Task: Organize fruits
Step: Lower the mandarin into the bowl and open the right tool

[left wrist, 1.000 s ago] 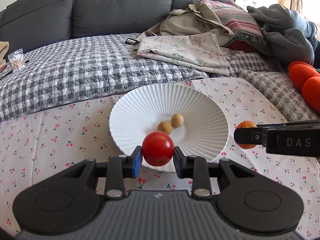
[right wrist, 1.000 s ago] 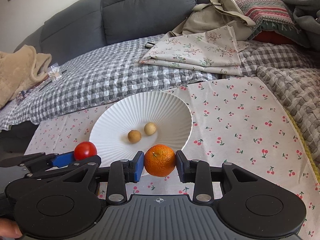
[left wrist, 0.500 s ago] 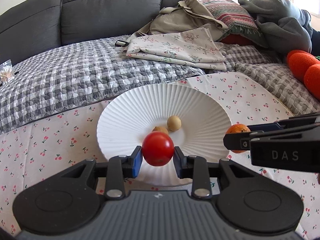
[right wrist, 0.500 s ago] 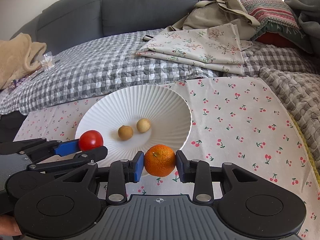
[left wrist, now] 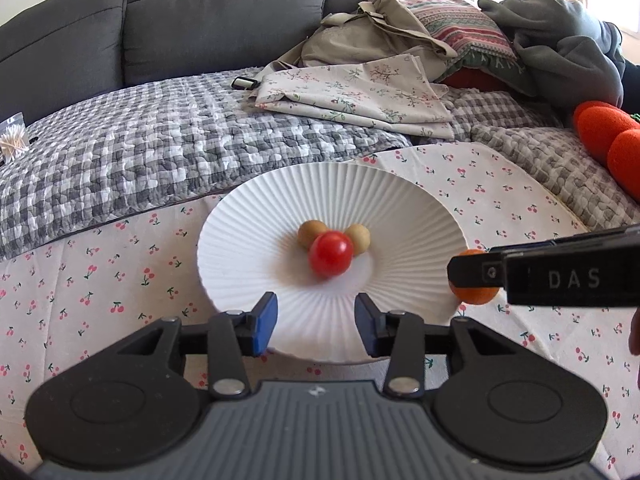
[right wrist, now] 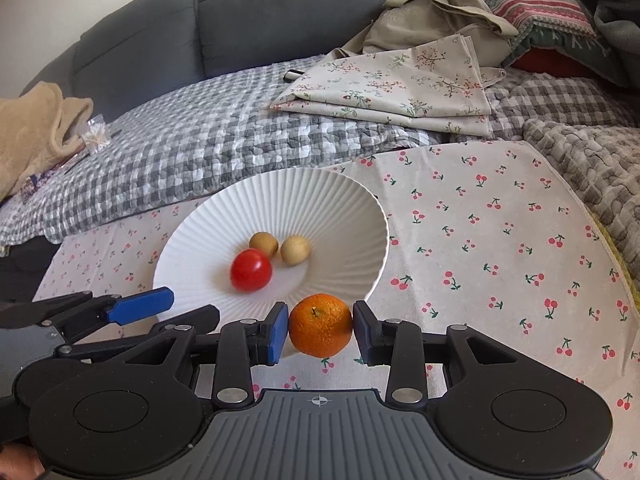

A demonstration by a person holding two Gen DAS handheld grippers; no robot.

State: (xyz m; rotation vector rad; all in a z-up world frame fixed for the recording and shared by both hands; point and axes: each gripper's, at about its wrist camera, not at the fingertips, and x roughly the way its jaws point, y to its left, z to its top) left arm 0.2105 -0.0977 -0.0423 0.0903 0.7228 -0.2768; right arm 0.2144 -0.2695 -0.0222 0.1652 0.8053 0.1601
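Note:
A red tomato (left wrist: 330,253) lies in the white ribbed plate (left wrist: 412,216), touching two small tan fruits (left wrist: 311,233). It also shows in the right wrist view (right wrist: 251,269), with the plate (right wrist: 340,208). My left gripper (left wrist: 316,322) is open and empty over the plate's near rim. My right gripper (right wrist: 320,330) is shut on an orange (right wrist: 320,325), held at the plate's right front edge; the orange shows in the left wrist view (left wrist: 472,294).
The plate sits on a cherry-print cloth (right wrist: 500,240) over a grey checked blanket (left wrist: 120,148). Folded floral cloth (left wrist: 352,92), a bag and pillows lie behind. Orange round cushions (left wrist: 612,140) are at far right. A beige towel (right wrist: 32,128) lies far left.
My left gripper opened and let go of the tomato, which now lies in the plate against the tan fruits. My right gripper still holds the orange, closer to the plate.

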